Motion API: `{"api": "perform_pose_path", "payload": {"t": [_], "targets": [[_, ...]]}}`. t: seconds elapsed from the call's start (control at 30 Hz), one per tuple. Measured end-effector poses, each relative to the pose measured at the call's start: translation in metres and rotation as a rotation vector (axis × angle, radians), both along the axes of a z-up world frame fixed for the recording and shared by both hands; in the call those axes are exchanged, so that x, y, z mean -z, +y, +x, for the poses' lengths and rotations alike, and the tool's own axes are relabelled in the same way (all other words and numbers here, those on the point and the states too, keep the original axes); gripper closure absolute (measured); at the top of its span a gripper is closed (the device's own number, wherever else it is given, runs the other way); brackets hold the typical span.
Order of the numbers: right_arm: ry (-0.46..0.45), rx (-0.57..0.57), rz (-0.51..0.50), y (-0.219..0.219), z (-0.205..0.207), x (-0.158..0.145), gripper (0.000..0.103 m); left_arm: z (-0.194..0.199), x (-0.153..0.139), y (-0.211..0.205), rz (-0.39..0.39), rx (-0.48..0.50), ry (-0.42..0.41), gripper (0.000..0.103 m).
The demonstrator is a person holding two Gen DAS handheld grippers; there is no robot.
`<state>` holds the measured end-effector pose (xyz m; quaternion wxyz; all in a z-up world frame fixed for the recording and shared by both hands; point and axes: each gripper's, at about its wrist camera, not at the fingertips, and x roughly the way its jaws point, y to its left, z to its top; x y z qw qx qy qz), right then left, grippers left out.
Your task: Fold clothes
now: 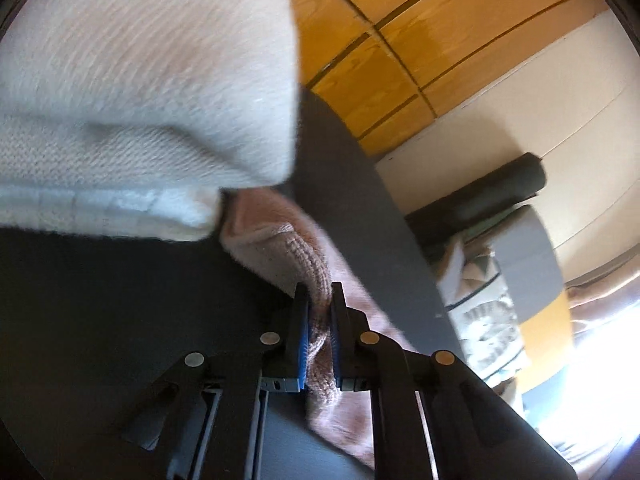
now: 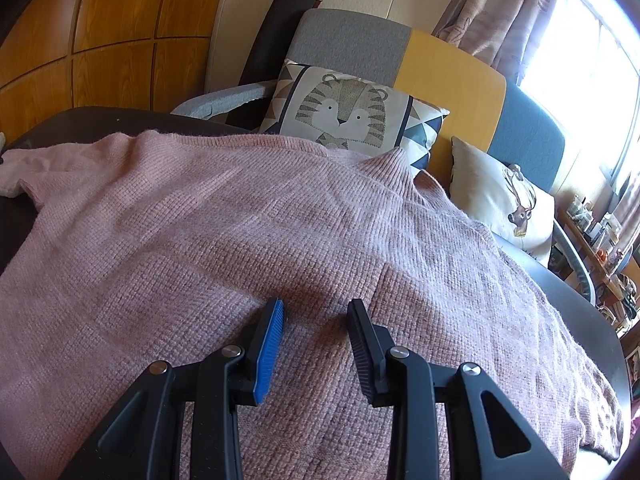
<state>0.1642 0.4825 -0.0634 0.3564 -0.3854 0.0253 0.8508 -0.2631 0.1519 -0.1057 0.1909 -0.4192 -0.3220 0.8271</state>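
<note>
Left wrist view: left gripper (image 1: pixel 320 320) clamps pink sweater's (image 1: pixel 308 268) edge, perhaps a sleeve, for folding; right gripper (image 2: pixel 316 316), jaws apart, hovers at six o'clock.

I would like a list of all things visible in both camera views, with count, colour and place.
pink sweater: one, pink knit, spread over the dark table
white garment: one, cream, on the table's left
tiger cushion: one, grey-white, on the sofa
deer cushion: one, cream, further right on the sofa
curtain: one, beige, by the window
left gripper: shut on a sweater fold
right gripper: open above the sweater
</note>
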Motion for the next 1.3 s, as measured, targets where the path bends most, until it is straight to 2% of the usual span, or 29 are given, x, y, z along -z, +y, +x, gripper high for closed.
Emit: {"api": "perform_pose_path", "payload": {"t": [0.07,0.17,0.23,0.47,0.57,0.67,0.83,1.0,1.07,1.2,1.3], "targets": [[0.007,0.0,-0.008,0.001,0.001,0.0,0.07,0.004,-0.013,-0.001,0.027,0.007,0.011,0.094],[0.02,0.001,-0.02,0.002,0.002,-0.001,0.07,-0.018,-0.039,0.026,0.056,0.029,0.061,0.094],[0.034,0.006,-0.034,0.003,0.003,-0.002,0.07,-0.009,-0.06,0.039,0.068,0.069,0.11,0.094],[0.163,0.047,-0.191,0.028,0.02,-0.003,0.068,0.038,-0.141,0.092,0.099,0.298,0.318,0.094],[0.224,0.056,-0.263,0.037,0.027,0.0,0.068,0.062,-0.165,0.125,0.102,0.409,0.377,0.094],[0.243,0.058,-0.281,0.038,0.03,0.001,0.068,0.094,-0.177,0.162,0.063,0.518,0.433,0.094],[0.288,0.062,-0.319,0.042,0.035,0.003,0.068,0.162,-0.169,0.23,0.003,0.72,0.5,0.094],[0.45,0.112,-0.453,0.062,0.061,0.012,0.068,0.2,-0.13,0.309,-0.099,0.839,0.473,0.094],[0.513,0.129,-0.5,0.07,0.07,0.015,0.071,0.221,-0.11,0.311,-0.125,0.873,0.443,0.094],[0.575,0.129,-0.534,0.074,0.077,0.017,0.072,0.258,-0.076,0.32,-0.185,0.942,0.382,0.094],[0.622,0.129,-0.56,0.078,0.083,0.019,0.072,0.269,-0.059,0.311,-0.205,0.964,0.382,0.094]]}}
